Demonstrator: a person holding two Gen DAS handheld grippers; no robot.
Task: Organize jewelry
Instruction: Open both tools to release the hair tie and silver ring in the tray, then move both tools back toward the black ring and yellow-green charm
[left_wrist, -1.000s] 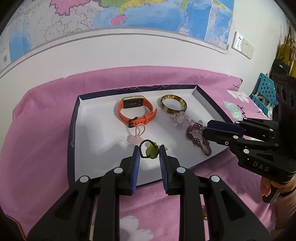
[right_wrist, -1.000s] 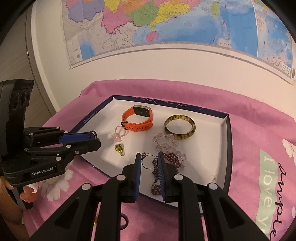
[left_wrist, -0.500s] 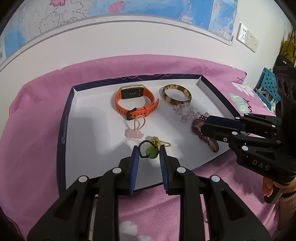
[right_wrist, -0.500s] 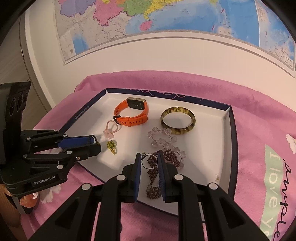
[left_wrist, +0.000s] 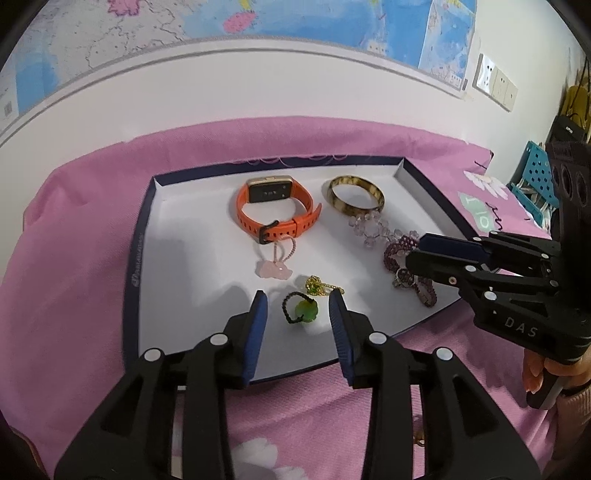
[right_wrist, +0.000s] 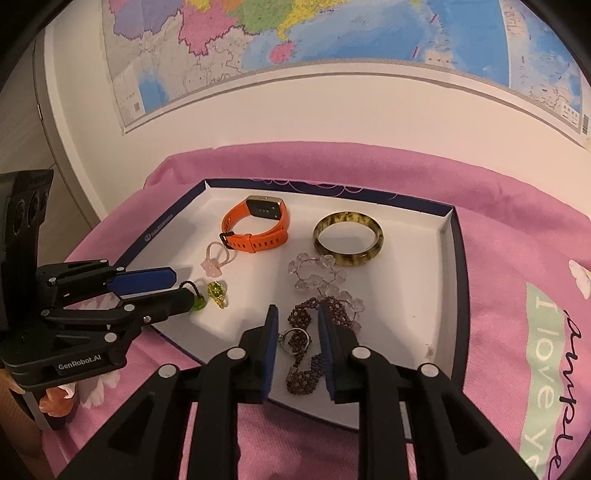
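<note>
Inside the shallow tray (left_wrist: 142, 236), near its front rim, the left gripper (left_wrist: 298, 308) stood wide around the green-stone ring (left_wrist: 303, 311); the right gripper (right_wrist: 295, 326) gaped narrowly over the partly hidden purple beaded bracelet (right_wrist: 301, 345).

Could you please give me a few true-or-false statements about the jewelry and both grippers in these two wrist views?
1. The orange watch lies inside the tray. True.
2. The left gripper is clamped on the green bead ring. False: its jaws are open, with the ring lying between them.
3. The amber bangle is stacked on the watch. False: it lies beside it.
4. The right gripper has open jaws over the purple beaded bracelet. True.
</note>
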